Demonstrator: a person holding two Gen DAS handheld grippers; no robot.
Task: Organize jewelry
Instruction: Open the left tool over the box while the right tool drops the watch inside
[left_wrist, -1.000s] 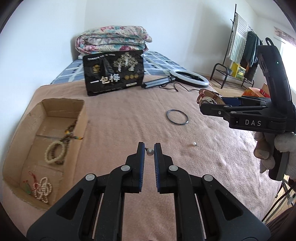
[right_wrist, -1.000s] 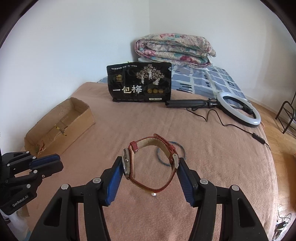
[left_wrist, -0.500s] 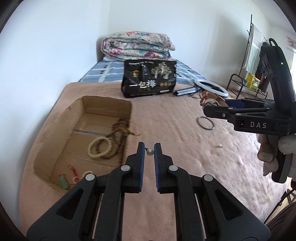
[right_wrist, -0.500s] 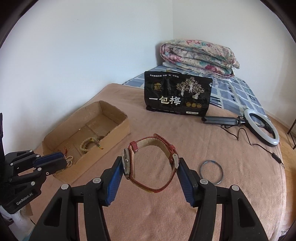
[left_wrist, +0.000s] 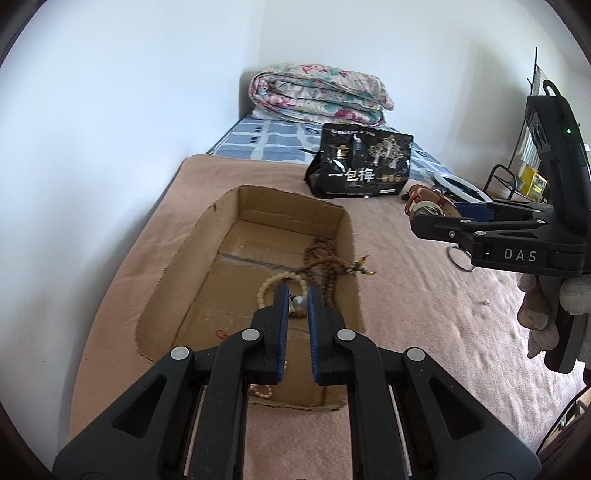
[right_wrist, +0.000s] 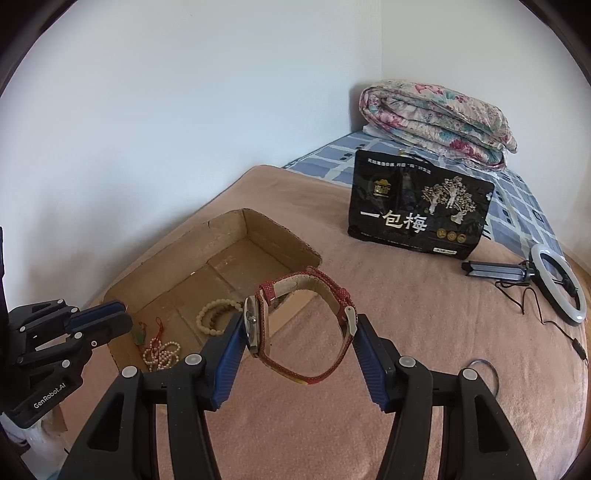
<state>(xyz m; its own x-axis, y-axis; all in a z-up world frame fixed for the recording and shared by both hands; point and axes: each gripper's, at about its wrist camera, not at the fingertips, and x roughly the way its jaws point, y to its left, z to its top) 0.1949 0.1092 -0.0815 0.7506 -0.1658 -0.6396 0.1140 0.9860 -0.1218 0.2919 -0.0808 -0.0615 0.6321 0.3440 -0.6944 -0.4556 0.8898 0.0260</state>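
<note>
A big bed fills the room, and a soft pink-brown blanket covers most of it. White walls meet in a corner behind the bed.

An open cardboard box lies flat on the blanket, close to the wall. Inside the box are a ring of pale beads, a long string of brown beads, and a small pile of white beads with a red cord. A bit of the brown string hangs over the box's side.

Behind the box stands a black bag with gold trees and white writing. Behind the bag, a blue checked sheet shows, and a folded flowery quilt sits on it in the corner. Off to the side of the bag lies a white ring light on a black stand, with its thin cord trailing on the blanket. A thin metal bangle lies on the blanket, well apart from the box.

The left gripper hangs over the box. It is pressed almost together and pinches a small pearl bead.

The right gripper is just beside the box. It squeezes a red watch by its two sides. A gloved hand holds this gripper.
</note>
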